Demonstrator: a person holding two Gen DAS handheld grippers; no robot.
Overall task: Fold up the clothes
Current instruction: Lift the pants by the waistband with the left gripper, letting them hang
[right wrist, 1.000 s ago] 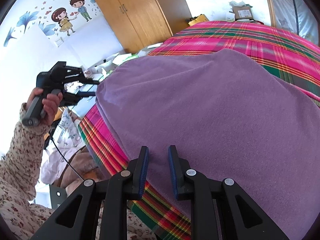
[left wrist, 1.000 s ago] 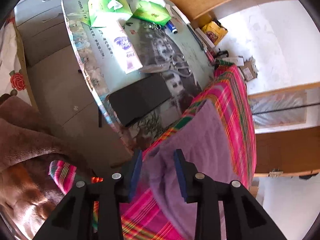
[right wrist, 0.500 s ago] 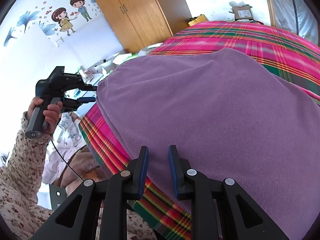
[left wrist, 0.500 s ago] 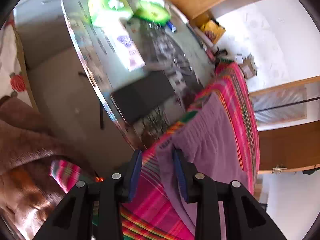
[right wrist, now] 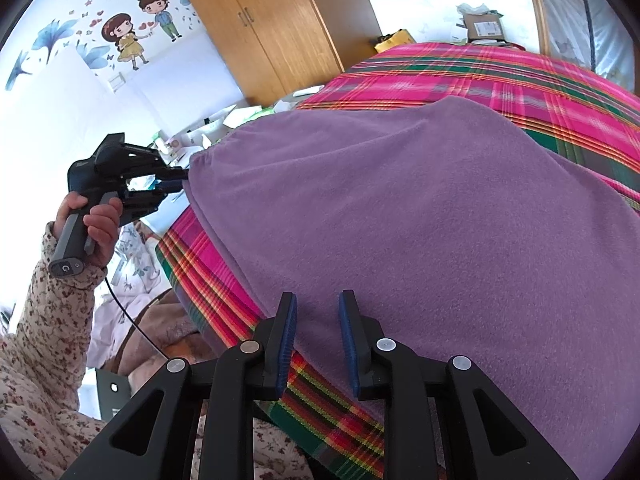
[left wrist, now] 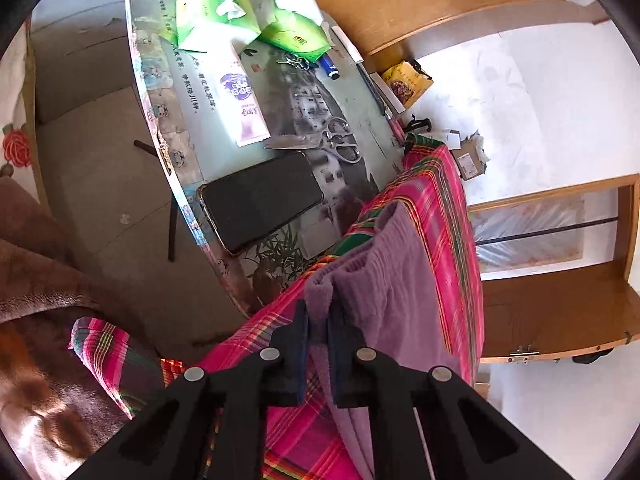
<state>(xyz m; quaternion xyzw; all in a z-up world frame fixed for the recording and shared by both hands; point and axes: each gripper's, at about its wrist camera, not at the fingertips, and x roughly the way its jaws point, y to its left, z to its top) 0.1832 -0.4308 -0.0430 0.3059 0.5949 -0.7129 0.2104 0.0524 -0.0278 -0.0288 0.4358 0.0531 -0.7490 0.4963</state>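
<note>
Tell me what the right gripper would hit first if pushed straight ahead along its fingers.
Most likely the purple fleece garment spread on the pink plaid bedspread; the open right gripper already hovers over its near edge, though depth is unclear.

There is one purple cloth (right wrist: pixel 420 216). It lies on one bed cover (right wrist: pixel 500 80) with pink and green stripes.

There are two grippers. One is the left gripper (left wrist: pixel 318 344) and one is the right gripper (right wrist: pixel 316 336). Each gripper has two fingers.

There is one table (left wrist: pixel 360 104). On it are two green tissue packs (left wrist: pixel 208 12), one white and purple pack (left wrist: pixel 244 104), one black phone (left wrist: pixel 260 200), one pair of scissors (left wrist: pixel 320 144), one blue pen (left wrist: pixel 330 68) and one bunch of keys (left wrist: pixel 294 60).

There is one hand (right wrist: pixel 96 220) and one flowery sleeve (right wrist: pixel 44 320).

On the wall are two cartoon children (right wrist: pixel 140 24). There is one wooden wardrobe (right wrist: pixel 280 20) with two doors.
</note>
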